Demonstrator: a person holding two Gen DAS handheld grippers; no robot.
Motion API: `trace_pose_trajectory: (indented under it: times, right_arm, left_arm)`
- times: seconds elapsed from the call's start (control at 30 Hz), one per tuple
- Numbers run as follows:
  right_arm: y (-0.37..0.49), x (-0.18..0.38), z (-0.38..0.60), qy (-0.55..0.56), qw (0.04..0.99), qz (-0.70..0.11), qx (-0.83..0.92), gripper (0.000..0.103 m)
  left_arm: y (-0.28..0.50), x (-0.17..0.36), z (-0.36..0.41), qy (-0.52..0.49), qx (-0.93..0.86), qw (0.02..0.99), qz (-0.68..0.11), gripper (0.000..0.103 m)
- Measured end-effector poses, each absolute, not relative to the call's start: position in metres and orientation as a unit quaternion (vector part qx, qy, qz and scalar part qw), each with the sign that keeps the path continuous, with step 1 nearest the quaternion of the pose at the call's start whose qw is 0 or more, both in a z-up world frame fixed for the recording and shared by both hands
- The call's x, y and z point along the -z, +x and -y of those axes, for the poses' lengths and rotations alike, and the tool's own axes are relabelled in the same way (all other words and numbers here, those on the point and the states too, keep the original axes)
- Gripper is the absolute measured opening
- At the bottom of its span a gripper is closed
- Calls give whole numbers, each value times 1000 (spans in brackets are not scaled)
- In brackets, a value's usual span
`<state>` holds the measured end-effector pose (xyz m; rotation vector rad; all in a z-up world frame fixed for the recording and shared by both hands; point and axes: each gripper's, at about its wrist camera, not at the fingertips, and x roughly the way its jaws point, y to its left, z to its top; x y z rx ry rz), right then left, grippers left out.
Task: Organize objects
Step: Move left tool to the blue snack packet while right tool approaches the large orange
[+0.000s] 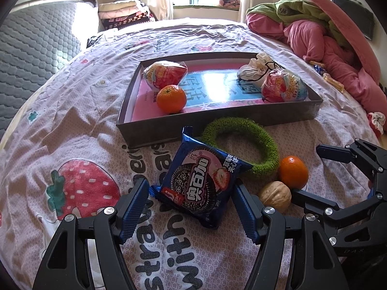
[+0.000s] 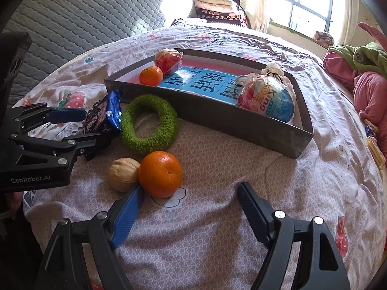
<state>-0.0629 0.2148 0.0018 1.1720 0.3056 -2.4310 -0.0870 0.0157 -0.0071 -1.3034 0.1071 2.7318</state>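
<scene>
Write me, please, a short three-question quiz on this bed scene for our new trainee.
1. True or false: the left gripper has its open fingers on either side of the cookie pack.
2. How many oranges lie inside the box?
3. Which thing touches the loose orange beside the right gripper? A) green ring B) walnut C) the box

Key: 1 true; 2 one; 3 B
</scene>
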Motion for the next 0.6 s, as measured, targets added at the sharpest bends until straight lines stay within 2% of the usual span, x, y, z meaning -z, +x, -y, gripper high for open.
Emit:
trace_pose_trajectory:
  times: [0.27,0.6]
  right_arm:
    - [-69,-3,-210,423,218,-91,875,73]
    - [-78,-2,-206,429,223,-55,874,53]
  left_arm:
    - [-98,11,-15,-436,-898,44,-34,74]
    - [-109,18,-17,-450,-891,41,-29,74]
